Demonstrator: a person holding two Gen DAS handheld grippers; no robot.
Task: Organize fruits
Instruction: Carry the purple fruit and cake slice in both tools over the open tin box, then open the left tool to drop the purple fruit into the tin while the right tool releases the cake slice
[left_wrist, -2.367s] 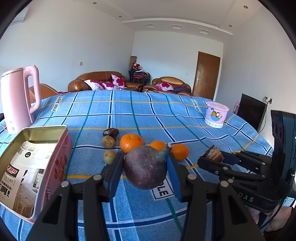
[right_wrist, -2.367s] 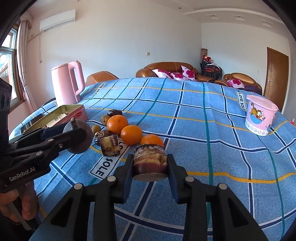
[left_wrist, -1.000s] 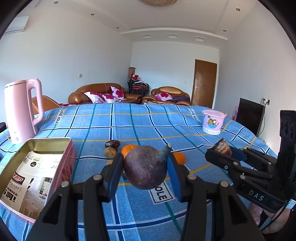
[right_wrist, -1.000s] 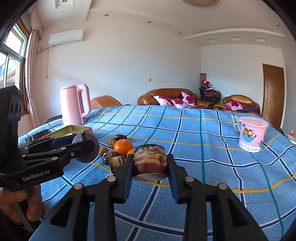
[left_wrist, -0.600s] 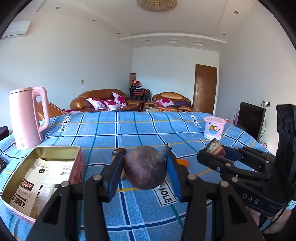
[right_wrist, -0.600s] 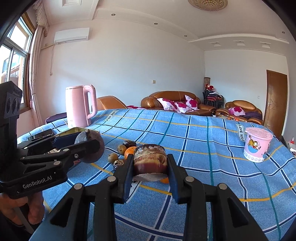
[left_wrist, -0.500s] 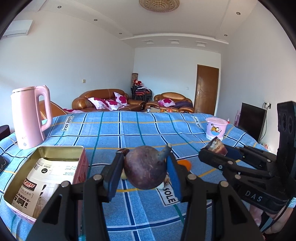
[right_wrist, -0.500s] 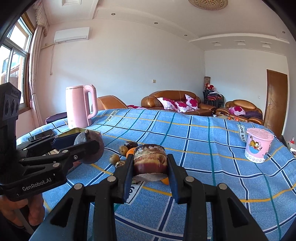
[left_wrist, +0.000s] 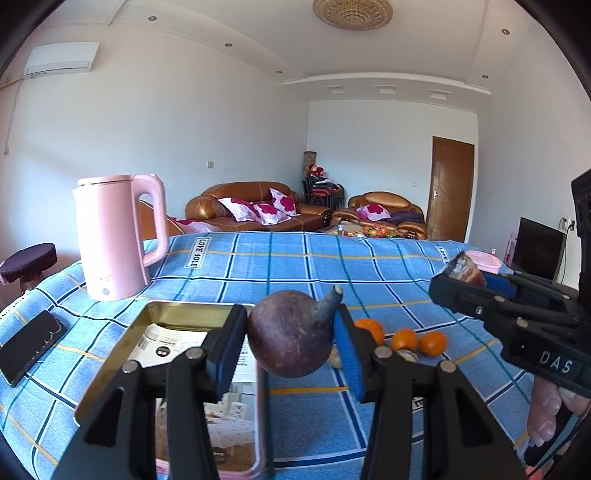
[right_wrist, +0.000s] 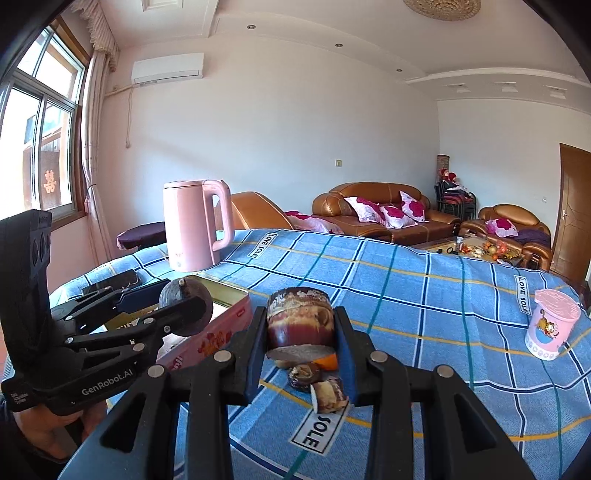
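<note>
since the earlier frames both claws are seen raised and carried toward the tin, which now lies directly under the left claw instead of off to its side.

the left claw is closed on a round purple fruit, whose stub of stem points up and to the right; the fruit is pressed between the two blue pads and held clear of the worktop. the open tin box, with printed paper inside, is seen below and just behind this claw, its pink side wall visible in the right wrist view.

the right claw is closed on a cut piece of dark red fruit, its pale cut face turned downward. this piece is held above the worktop, over the loose fruit.

on the blue checked cloth three oranges are noted in a row to the right of the tin. a dried brown fruit and another cut piece are seen just below the right claw, beside a label on the cloth.

a pink kettle stands upright behind the tin. a dark phone lies flat to the left of the tin. a pink lidded cup stands well apart at the right edge. a hand is seen on the right claw's handle.
</note>
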